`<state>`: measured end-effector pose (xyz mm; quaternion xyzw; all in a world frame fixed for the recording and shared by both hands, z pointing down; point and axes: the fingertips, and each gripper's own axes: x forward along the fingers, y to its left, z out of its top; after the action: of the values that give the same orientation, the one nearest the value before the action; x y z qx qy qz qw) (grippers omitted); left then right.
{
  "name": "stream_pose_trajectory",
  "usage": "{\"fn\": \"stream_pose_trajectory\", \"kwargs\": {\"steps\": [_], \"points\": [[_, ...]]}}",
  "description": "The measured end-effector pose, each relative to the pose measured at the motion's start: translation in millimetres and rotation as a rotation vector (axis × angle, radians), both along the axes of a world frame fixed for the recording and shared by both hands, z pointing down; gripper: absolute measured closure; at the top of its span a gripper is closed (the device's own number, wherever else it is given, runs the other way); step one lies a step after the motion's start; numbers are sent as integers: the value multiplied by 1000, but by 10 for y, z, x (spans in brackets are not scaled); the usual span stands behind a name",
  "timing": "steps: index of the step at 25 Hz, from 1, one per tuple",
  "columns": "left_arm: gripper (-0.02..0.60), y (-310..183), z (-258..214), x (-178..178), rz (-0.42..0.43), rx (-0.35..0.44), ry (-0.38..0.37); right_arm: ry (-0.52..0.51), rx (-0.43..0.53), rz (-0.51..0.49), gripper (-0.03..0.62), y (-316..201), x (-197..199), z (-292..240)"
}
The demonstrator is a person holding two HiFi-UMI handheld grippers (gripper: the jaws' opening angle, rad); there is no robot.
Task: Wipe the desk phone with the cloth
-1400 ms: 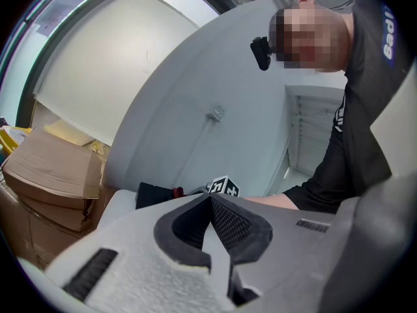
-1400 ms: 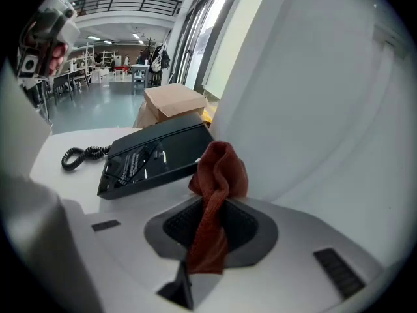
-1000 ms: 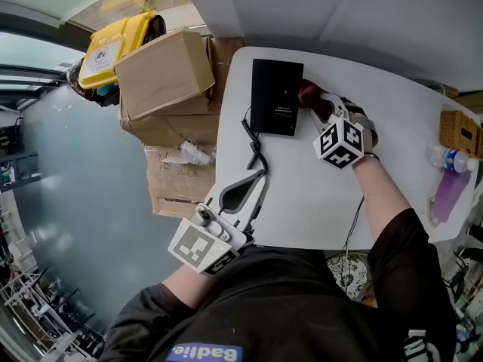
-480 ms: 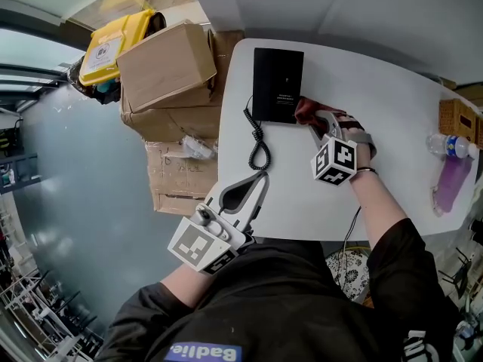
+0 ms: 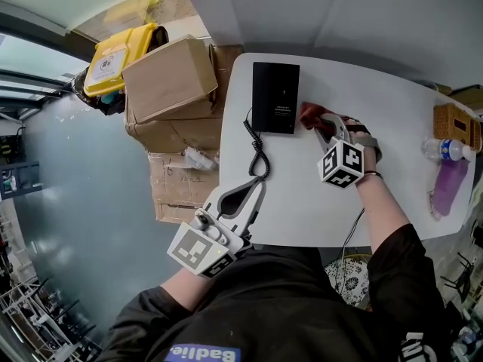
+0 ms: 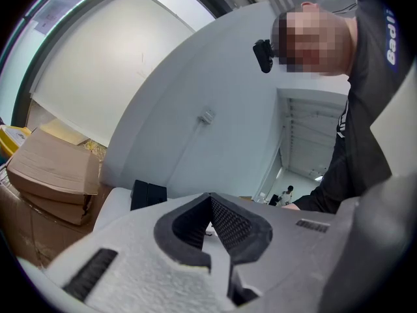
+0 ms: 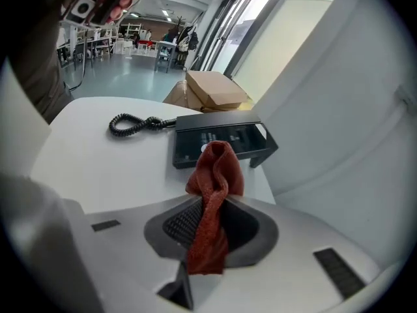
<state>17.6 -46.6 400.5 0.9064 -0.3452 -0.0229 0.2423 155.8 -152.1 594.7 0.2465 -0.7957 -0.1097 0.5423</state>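
Desk phone (image 5: 275, 98) is lying flat and black at the far left end of the white table (image 5: 317, 202), with its coiled cord (image 5: 258, 154) trailing off the near left corner toward you. Your right gripper (image 5: 315, 121) is clamped tight on the red cloth (image 5: 310, 114). In the right gripper view the cloth is pinched between the pads, with a bunched-up end poking out past the tips toward the phone. From the head view that bunch sits right at the lower half of the phone's right edge; honestly can't tell whether it's actually touching or just a hair off. Compared with a second ago, you've dragged it down that side: back then the cloth was up by the top half of the right edge, half a second ago it was down at the near right corner, and now it's pretty much in the same spot, maybe a touch further out from the phone. Your left gripper (image 5: 259, 181) hasn't budged the whole time. It's hanging over the near left edge of the table, just this side of the cord, with its jaws closed together and nothing in them. Phone and cord look the same across all three frames, as do the cardboard boxes (image 5: 170, 78) stacked beside the table.
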Motion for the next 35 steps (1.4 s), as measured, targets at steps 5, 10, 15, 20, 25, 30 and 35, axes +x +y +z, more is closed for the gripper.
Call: {"fn": "stream_pose_trajectory", "kwargs": {"steps": [5,10,15,20,25,30,35], "points": [[568,-110,-159,15,-10,32,28,-16,56,21,511,-480,84,-398],[568,-231,-174,-123,-47,44,-12,-69,69,31,511,-971,0,-766],[568,-344,-156,-256,-91,35,-5,-100,40,27,511,-1375,-163,-889],[568,-392,-72,-383,-131,-7,8,-50,-18,-28,511,-1599,-357,-720],[568,-421,14,-581,-174,-20,9,-20,-83,-77,510,-1643,-549,-567],[568,-425,92,-808,-212,-10,5,-19,-108,-98,511,-1701,-778,-547],[568,-382,89,-989,-237,-13,7,5,-115,-141,510,-1731,-1025,-552]]}}
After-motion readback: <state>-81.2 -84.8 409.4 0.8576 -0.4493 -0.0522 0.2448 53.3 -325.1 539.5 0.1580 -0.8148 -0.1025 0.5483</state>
